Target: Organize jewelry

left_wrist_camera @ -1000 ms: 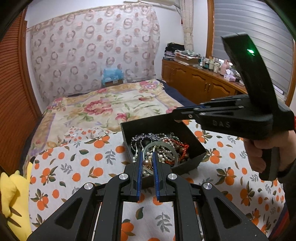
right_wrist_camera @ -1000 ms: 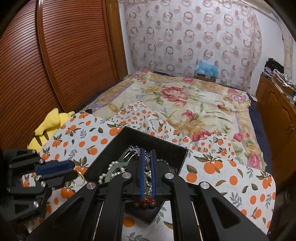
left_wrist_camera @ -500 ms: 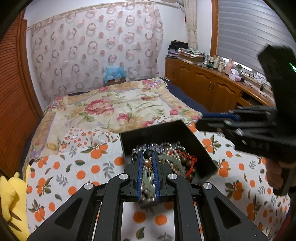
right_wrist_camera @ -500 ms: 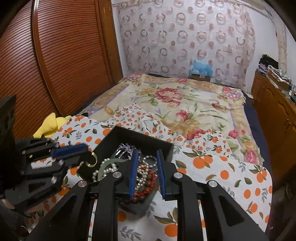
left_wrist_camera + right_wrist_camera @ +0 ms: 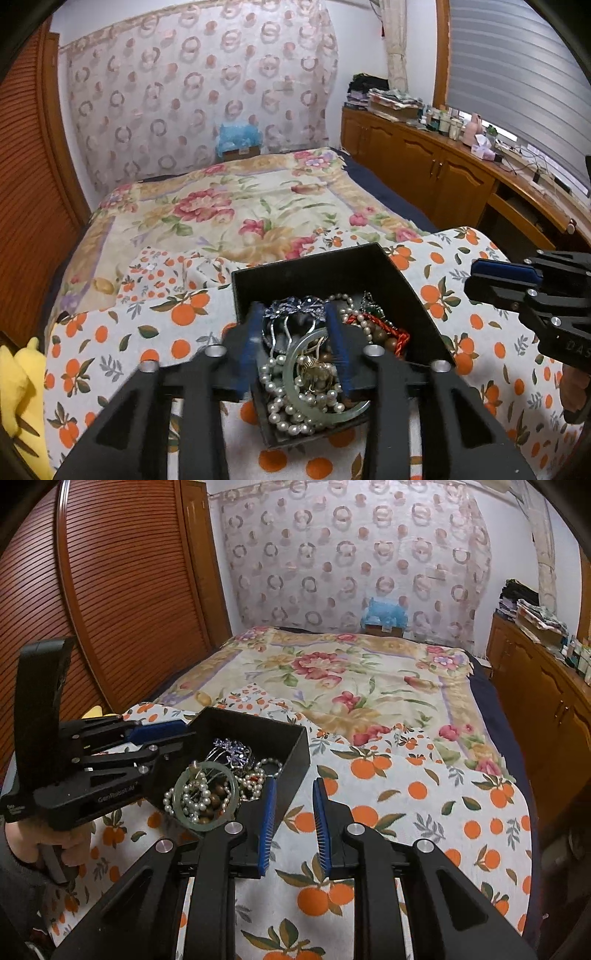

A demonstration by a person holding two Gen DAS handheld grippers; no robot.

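Note:
A black open box (image 5: 314, 271) (image 5: 295, 755) stands on the orange-print cloth (image 5: 406, 812) and holds tangled jewelry. A pale green bangle (image 5: 290, 380) (image 5: 178, 792) lies on pearl strands (image 5: 275, 402), beside a silver-blue hair comb (image 5: 295, 314) and a red cord bracelet (image 5: 397, 334). My left gripper (image 5: 293, 343) (image 5: 181, 738) hovers over the box. Its jaws are opening, one on each side of the bangle without pressing it. To the right of the box, my right gripper (image 5: 294, 812) (image 5: 471, 278) is open above the cloth with nothing between its fingers.
The cloth covers the near end of a bed with a floral quilt (image 5: 240, 206). A yellow soft toy (image 5: 14, 387) lies at the left edge. Louvred wooden doors (image 5: 110, 590) stand on the left and a cluttered wooden cabinet (image 5: 424, 166) on the right.
The left gripper carried the bangle over the box, then its jaws parted and the bangle dropped onto the pearls. The right gripper opened over the box and slid right, off it.

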